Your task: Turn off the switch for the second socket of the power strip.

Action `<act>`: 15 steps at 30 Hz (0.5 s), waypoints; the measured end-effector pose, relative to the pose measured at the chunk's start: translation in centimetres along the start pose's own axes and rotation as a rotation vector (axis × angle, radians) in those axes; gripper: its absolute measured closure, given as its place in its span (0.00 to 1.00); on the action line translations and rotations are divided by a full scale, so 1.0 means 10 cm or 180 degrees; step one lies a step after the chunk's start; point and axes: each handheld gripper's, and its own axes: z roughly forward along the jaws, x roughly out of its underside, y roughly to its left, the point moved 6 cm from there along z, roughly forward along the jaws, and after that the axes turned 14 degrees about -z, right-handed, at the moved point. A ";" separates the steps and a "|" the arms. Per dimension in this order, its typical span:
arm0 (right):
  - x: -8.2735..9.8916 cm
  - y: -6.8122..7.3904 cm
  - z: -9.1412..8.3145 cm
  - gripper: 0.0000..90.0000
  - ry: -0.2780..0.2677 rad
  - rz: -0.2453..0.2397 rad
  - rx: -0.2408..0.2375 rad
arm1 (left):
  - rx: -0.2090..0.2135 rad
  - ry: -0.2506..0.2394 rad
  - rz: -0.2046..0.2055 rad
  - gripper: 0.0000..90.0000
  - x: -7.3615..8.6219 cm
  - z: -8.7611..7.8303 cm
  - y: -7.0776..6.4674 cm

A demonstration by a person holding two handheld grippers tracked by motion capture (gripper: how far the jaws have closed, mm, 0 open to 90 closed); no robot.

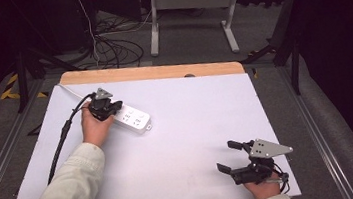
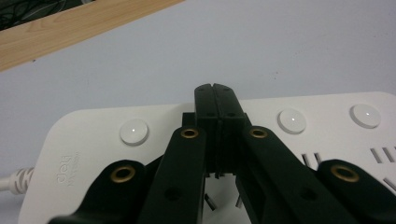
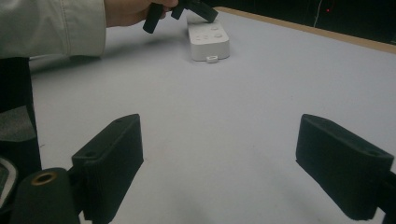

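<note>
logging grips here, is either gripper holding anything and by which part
Nothing is held. The left gripper has its jaws shut empty over the white plastic power strip; the right gripper is open above the table.

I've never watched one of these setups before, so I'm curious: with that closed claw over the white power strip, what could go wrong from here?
The left gripper hovers shut over the power strip, between its round buttons. A push might land off a button and miss. The strip lies loose on the table, so a slanted push could slide it. The right gripper rests open far away, too distant to steady it.

Glossy white plastic power strip (image 2: 289, 140)
</note>
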 end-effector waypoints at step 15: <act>0.00 0.00 0.01 0.17 0.0010 0.0009 -0.0007 | 0.0017 0.0027 -0.0052 1.00 0.00 0.00 -0.01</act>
